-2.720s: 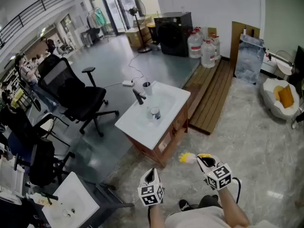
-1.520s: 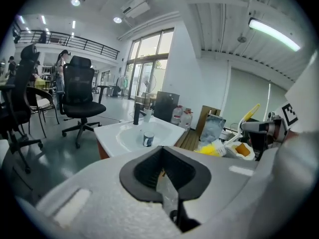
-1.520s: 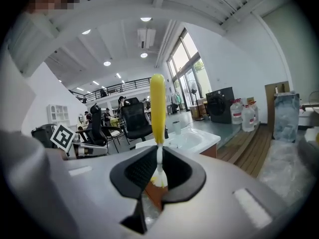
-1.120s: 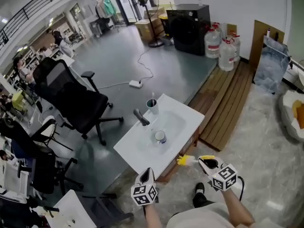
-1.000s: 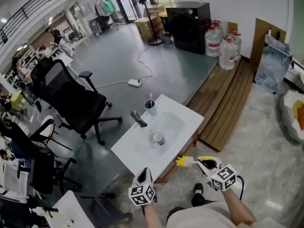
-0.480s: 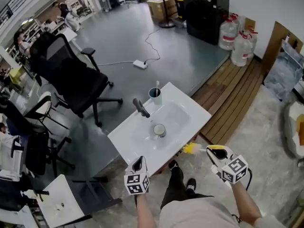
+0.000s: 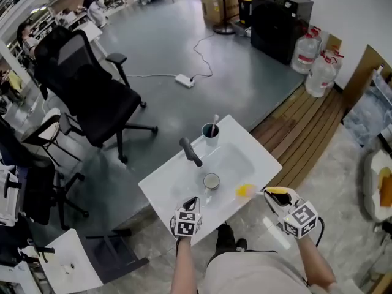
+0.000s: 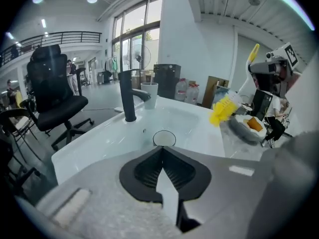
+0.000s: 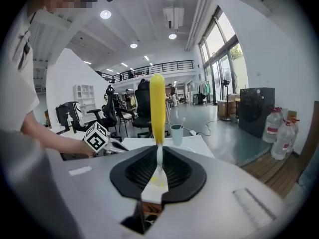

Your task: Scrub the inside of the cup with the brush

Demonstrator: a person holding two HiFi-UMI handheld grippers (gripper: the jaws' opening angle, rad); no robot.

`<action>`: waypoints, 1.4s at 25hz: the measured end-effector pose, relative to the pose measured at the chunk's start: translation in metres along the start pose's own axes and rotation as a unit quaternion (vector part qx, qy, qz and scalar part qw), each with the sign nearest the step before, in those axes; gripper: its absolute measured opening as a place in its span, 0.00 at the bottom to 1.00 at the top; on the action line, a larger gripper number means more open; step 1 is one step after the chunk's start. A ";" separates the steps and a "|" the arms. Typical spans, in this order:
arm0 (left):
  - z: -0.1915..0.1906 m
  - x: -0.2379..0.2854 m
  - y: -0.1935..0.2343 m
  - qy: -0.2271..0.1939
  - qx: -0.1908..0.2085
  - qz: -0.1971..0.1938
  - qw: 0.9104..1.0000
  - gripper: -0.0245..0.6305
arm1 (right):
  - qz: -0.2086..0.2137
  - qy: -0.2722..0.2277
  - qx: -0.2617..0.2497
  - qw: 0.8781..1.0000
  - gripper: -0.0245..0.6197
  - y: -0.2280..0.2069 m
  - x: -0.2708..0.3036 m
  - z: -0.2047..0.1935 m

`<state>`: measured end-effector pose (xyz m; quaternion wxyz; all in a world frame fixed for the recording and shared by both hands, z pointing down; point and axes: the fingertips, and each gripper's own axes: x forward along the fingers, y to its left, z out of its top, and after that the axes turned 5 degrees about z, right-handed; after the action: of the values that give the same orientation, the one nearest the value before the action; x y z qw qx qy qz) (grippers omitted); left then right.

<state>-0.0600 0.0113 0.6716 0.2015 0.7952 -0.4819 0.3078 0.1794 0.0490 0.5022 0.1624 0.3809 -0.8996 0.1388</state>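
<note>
A small cup [image 7: 211,180] stands upright in the basin of the white sink [image 7: 165,182]; the left gripper view shows the cup's round rim [image 8: 164,138] just past my jaws. My left gripper [image 7: 191,201] hangs over the sink's near edge, shut and empty, its tips short of the cup. My right gripper [image 7: 274,194] is shut on the brush, whose yellow bristles [image 7: 245,190] hover over the basin's right side, beside the cup. In the right gripper view the yellow brush [image 9: 157,108] runs straight out from my gripper [image 9: 158,151]. In the left gripper view the bristles [image 8: 223,108] show at right.
A black faucet [image 7: 190,151] rises behind the cup. A grey tumbler [image 7: 210,130] with a toothbrush stands at the sink's far corner. A black office chair [image 7: 98,97] stands left, water bottles [image 7: 312,63] and wooden decking far right.
Both grippers have come closer to the sink. The left one has sunk to the sink's near edge, and the brush head has moved from beside the sink to over the basin.
</note>
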 end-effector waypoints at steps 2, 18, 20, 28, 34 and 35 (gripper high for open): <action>0.001 0.020 0.004 0.015 0.019 -0.003 1.000 0.05 | 0.002 0.004 0.004 1.000 0.09 -0.006 0.018 0.002; -0.045 0.118 -0.010 0.111 0.038 -0.073 0.990 0.24 | -0.004 0.031 0.016 0.999 0.09 -0.031 0.101 0.004; -0.051 0.123 -0.017 0.124 0.047 -0.077 0.988 0.24 | -0.009 0.031 0.019 0.999 0.09 -0.031 0.099 0.004; -0.068 0.148 -0.023 0.165 0.058 -0.072 0.982 0.28 | -0.013 0.031 0.011 0.999 0.09 -0.041 0.093 0.011; -0.073 0.158 -0.021 0.178 0.053 -0.079 0.979 0.23 | -0.001 0.052 0.013 0.999 0.09 -0.044 0.106 0.005; -0.074 0.159 -0.022 0.180 0.056 -0.078 0.979 0.23 | 0.001 0.053 0.012 0.999 0.10 -0.044 0.107 0.005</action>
<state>-0.0073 -0.0359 0.8338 0.2634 0.7720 -0.3567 0.4555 0.1402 -0.0505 0.5462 0.2050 0.3738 -0.8885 0.1697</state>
